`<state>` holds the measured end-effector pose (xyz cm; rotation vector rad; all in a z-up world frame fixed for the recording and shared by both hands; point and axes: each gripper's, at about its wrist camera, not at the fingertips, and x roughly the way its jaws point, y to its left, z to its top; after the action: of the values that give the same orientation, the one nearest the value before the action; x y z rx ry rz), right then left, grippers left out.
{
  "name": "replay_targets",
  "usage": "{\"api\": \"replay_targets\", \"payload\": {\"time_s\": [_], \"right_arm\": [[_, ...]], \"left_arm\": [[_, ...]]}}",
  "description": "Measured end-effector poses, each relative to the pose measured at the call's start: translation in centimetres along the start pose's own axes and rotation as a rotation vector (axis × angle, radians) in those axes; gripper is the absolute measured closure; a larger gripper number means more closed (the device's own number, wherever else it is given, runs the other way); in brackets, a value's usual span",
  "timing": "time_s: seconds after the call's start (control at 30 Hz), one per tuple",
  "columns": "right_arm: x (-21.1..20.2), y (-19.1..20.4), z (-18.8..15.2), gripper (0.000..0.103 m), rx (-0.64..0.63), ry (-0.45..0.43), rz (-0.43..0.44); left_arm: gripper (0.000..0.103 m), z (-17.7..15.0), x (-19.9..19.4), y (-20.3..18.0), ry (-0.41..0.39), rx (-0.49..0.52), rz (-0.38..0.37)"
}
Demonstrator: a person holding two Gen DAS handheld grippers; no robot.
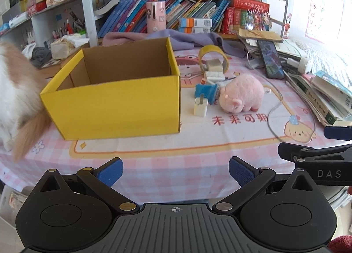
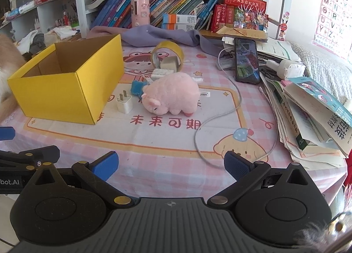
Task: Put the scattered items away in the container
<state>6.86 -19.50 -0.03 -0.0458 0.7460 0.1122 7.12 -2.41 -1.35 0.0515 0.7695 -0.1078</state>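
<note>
An open yellow cardboard box (image 1: 114, 103) (image 2: 55, 96) stands on the pink checked tablecloth, nothing visible inside. Right of it lie a white plug charger (image 1: 200, 107) (image 2: 125, 103), a pink plush pig (image 1: 241, 94) (image 2: 170, 95), a blue crumpled item (image 1: 205, 92) (image 2: 137, 87), a yellow tape roll (image 1: 213, 58) (image 2: 167, 54) with small white blocks (image 1: 213, 65) by it, and a grey cable (image 2: 220, 118). My left gripper (image 1: 175, 172) hovers open near the table's front edge, facing the box. My right gripper (image 2: 171, 166) is open too, low before the pig.
A furry orange-and-white animal (image 1: 15, 98) stands against the box's left side. A phone (image 2: 246, 62), an adapter (image 2: 288, 68) and stacked books and papers (image 2: 312, 116) fill the right. Purple cloth (image 1: 189, 39) and bookshelves stand behind.
</note>
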Motion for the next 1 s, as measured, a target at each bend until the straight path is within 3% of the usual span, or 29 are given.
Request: {"api": "replay_targets", "payload": {"time_s": [0.47, 1.0], "right_arm": [[4.4, -2.5, 4.5, 0.000, -0.054, 0.012, 0.049], [11.4, -5.0, 9.0, 0.000, -0.170, 0.090, 0.185]], "left_arm": [[0.000, 3.0, 3.5, -2.7, 0.014, 0.023, -0.023], [0.000, 5.8, 7.4, -7.3, 0.080, 0.027, -0.014]]}}
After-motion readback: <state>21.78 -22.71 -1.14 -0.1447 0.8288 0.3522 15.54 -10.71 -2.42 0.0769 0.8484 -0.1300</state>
